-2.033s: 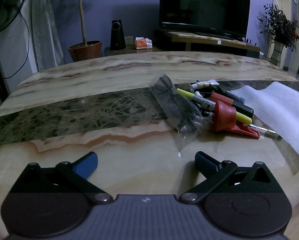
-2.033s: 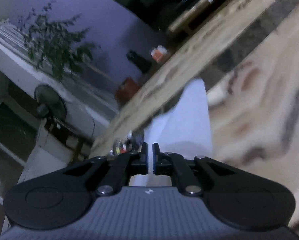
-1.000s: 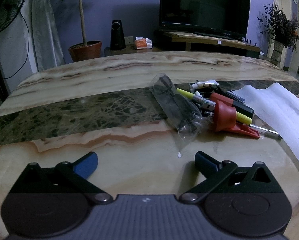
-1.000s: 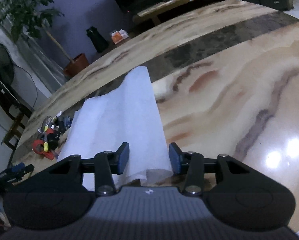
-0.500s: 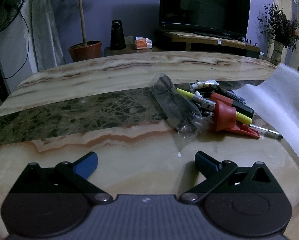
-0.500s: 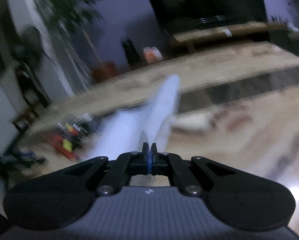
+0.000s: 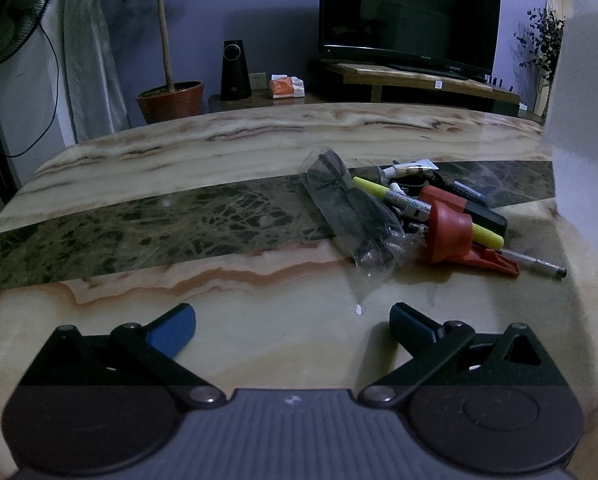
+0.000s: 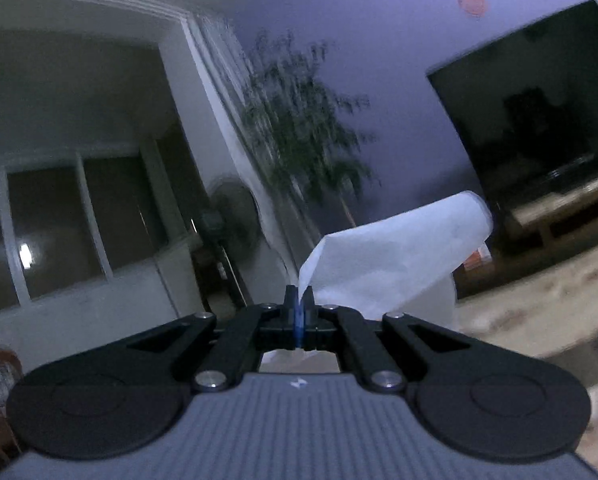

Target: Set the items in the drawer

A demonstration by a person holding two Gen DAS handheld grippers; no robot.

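Sheet [image 8: 395, 256] hangs clamped in my right hand-held gripper [image 8: 299, 300], raised above the tabletop [image 7: 259, 332]. My left hand-held gripper [image 7: 293, 316] waits, jaws apart, near the items [image 7: 419, 212]. Next I must find the drawer, not visible.

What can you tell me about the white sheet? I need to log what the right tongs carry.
The white sheet looks like thin, soft foam or paper, matte and unprinted. One edge is pinched between the shut pads of the right tongs; the rest billows away to the right, curled and creased. In the left wrist view it hangs as a tall white panel at the right edge, beyond the pile of pens.
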